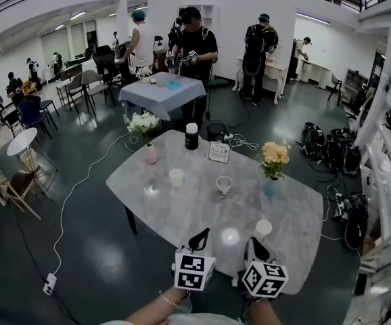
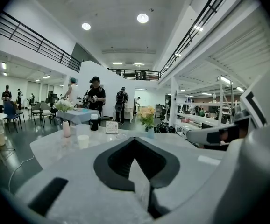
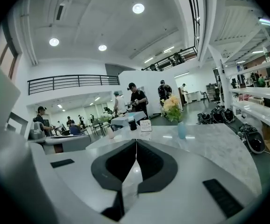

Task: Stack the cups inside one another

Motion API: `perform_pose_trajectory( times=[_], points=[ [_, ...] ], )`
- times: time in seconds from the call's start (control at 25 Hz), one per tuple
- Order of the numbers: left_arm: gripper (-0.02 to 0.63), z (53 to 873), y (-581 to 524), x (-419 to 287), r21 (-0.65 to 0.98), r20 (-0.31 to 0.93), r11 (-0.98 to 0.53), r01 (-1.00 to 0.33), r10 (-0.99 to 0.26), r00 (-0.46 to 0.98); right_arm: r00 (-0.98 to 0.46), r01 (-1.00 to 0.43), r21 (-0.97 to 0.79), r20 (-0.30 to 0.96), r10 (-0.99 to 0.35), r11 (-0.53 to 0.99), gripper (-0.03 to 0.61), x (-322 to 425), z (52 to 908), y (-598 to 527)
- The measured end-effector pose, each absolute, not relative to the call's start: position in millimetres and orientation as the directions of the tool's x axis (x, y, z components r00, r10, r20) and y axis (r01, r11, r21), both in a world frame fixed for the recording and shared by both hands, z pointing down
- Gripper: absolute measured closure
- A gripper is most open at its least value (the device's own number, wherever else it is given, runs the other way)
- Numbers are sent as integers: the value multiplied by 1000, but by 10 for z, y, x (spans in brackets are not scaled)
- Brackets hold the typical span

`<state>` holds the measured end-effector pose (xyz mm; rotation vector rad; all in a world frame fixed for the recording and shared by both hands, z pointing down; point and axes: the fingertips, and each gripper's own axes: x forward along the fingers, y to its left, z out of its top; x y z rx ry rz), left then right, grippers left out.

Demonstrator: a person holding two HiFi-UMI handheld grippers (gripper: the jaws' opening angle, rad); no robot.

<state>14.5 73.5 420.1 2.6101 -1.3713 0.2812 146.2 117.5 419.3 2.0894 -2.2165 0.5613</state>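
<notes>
At the near edge of a pale marbled table (image 1: 297, 208), both grippers hang side by side, pointing out over the top. The left gripper (image 1: 200, 238) has its jaws pressed together with nothing between them, which its own view shows plainly (image 2: 135, 139). The right gripper (image 1: 255, 247) is likewise closed on nothing, its pads meeting in a thin line (image 3: 136, 142).

Three pale cups stand upright and apart on the table, none nested. The far-left cup (image 1: 176, 177) sits toward the table's middle, also seen from the left gripper view (image 2: 82, 141). The middle cup (image 1: 224, 185) stands just to its right. The near-right cup (image 1: 263, 229) stands close to the right gripper's tips, a little to their right; no touch can be made out.

Farther back are a pink vase of white flowers (image 1: 151, 154) at the left, a dark jar with a white lid (image 1: 191, 136), a small card (image 1: 219, 152) beside it, and a blue vase of yellow flowers (image 1: 271, 187) at the right.
</notes>
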Motion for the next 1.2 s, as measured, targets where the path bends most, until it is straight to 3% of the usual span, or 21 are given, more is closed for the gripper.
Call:
perform_pose_trajectory(
  times=[0.72, 1.2],
  points=[
    [618, 4445, -702, -48, 102, 296, -628, -772, -721, 626, 0, -964, -250, 340, -940, -91, 571, 1287, 4411, -190],
    [618, 4634, -1037, 10, 124, 342, -654, -746, -678, 651, 10, -963, -243, 391, -920, -114, 571, 1256, 4579, -456]
  ],
)
